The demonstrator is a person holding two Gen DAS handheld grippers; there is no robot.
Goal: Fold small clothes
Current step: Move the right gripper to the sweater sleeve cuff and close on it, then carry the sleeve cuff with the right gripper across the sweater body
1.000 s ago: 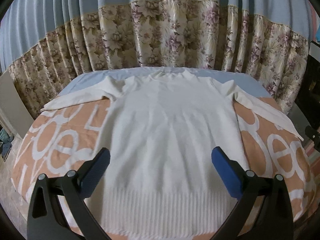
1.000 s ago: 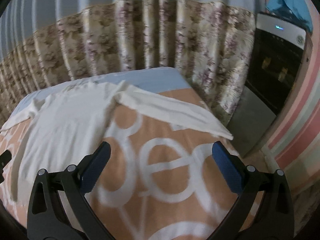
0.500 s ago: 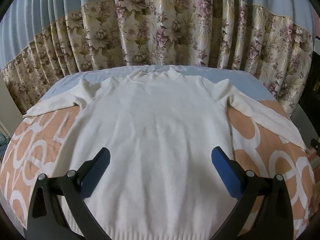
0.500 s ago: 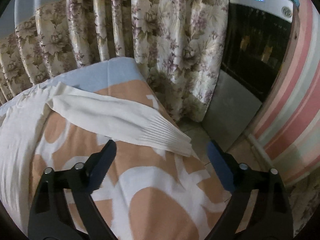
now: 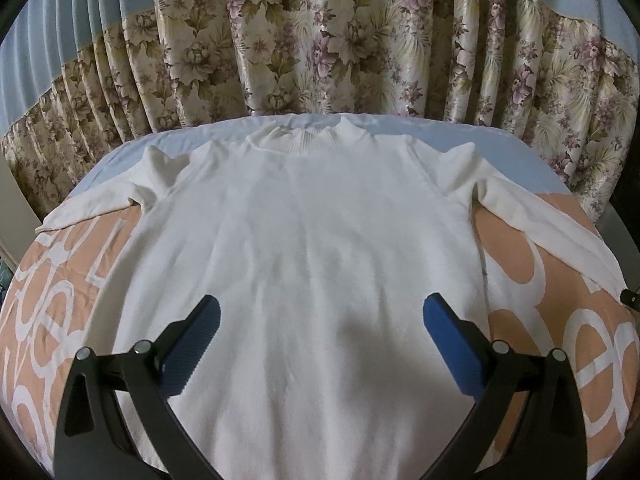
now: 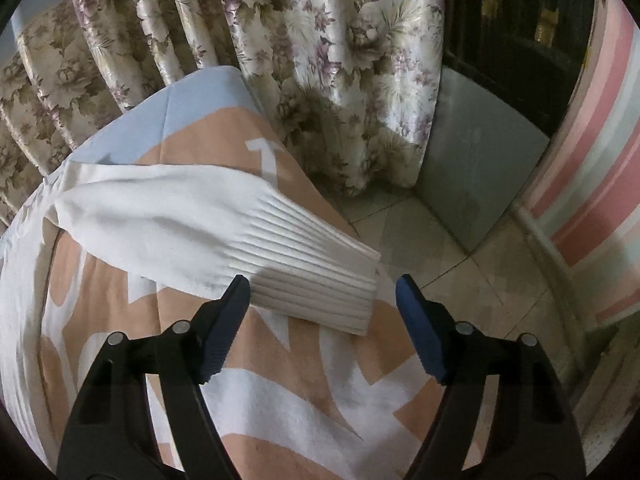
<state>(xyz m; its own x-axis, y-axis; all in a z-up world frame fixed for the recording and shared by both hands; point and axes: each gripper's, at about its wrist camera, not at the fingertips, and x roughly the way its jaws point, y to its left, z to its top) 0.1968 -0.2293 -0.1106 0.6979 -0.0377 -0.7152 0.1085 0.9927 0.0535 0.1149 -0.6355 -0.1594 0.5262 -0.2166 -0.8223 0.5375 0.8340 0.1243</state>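
A white long-sleeved sweater (image 5: 320, 240) lies flat, front up, on an orange and white patterned blanket (image 5: 60, 292), its collar at the far side and both sleeves spread out. My left gripper (image 5: 320, 316) hovers open over the sweater's lower middle, nothing between its blue pads. In the right wrist view the sweater's right sleeve (image 6: 168, 224) ends in a ribbed cuff (image 6: 320, 280) near the bed's edge. My right gripper (image 6: 322, 296) sits just over that cuff with its jaws closing; the cuff lies between the pads, which do not press it.
Floral curtains (image 5: 320, 40) hang close behind the bed. To the right the bed drops to a tiled floor (image 6: 460, 264), with a striped pink wall (image 6: 592, 200) and a dark cabinet (image 6: 512, 20) beyond. A pale blue sheet (image 5: 460, 132) shows at the far end.
The right gripper swung right and down from the blanket's middle to the sleeve cuff, and its jaws have narrowed. The left gripper moved forward and lower over the sweater's body.
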